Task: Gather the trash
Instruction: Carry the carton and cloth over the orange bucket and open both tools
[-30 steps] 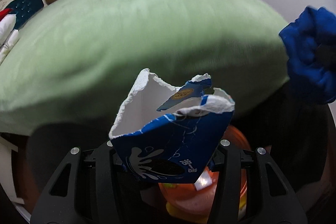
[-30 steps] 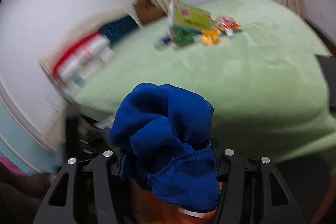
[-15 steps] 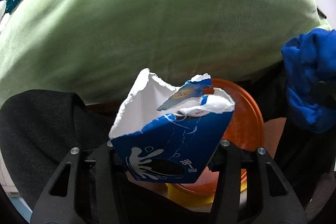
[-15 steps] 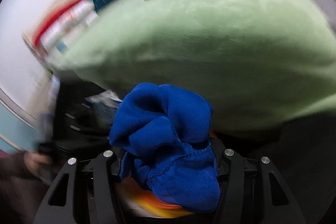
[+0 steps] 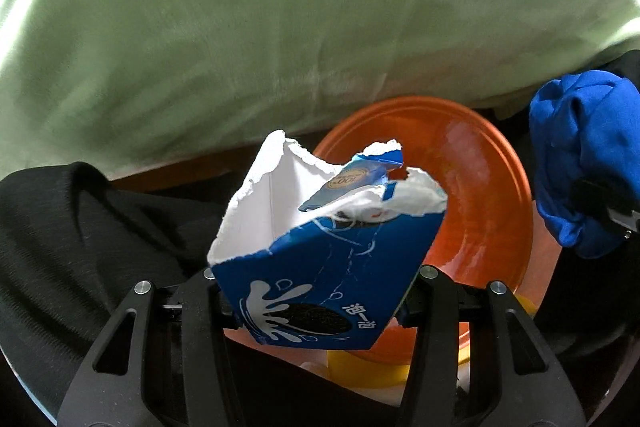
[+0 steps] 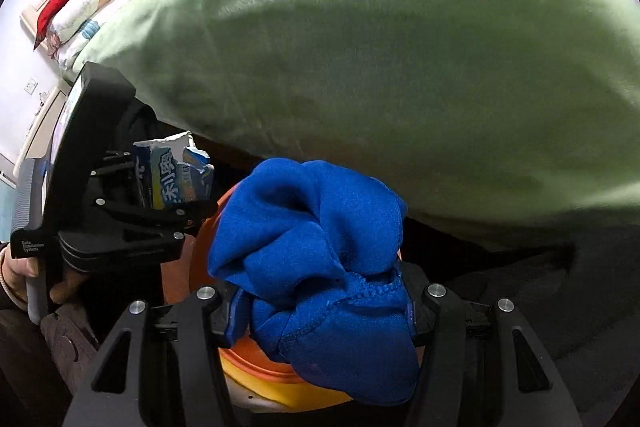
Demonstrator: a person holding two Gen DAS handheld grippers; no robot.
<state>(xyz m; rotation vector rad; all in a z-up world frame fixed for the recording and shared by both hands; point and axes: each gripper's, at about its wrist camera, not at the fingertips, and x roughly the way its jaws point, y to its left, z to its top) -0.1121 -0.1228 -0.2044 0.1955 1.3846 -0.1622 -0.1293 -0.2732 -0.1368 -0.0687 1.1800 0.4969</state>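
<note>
The left tool (image 5: 320,303) points almost straight down, its jaws clenched on a torn blue carton (image 5: 320,267) that stands up between them, ragged white edge away from the tool. Just past the carton, under the tool's tips, lies the orange bin lid (image 5: 472,195) with a yellow rim (image 5: 368,367) showing beneath it. The right tool (image 6: 320,315) tilts steeply downward and grips a crumpled blue cloth (image 6: 320,267), which bulges out over its jaws. The same orange lid sits directly below this tool. To the right tool's left, the left tool appears side-on, held by a hand (image 6: 16,275) wrapped round its grip. Ahead of both tools hangs the edge of the green bed cover (image 6: 400,47). Black fabric (image 5: 60,247) lies left of the left tool.
</note>
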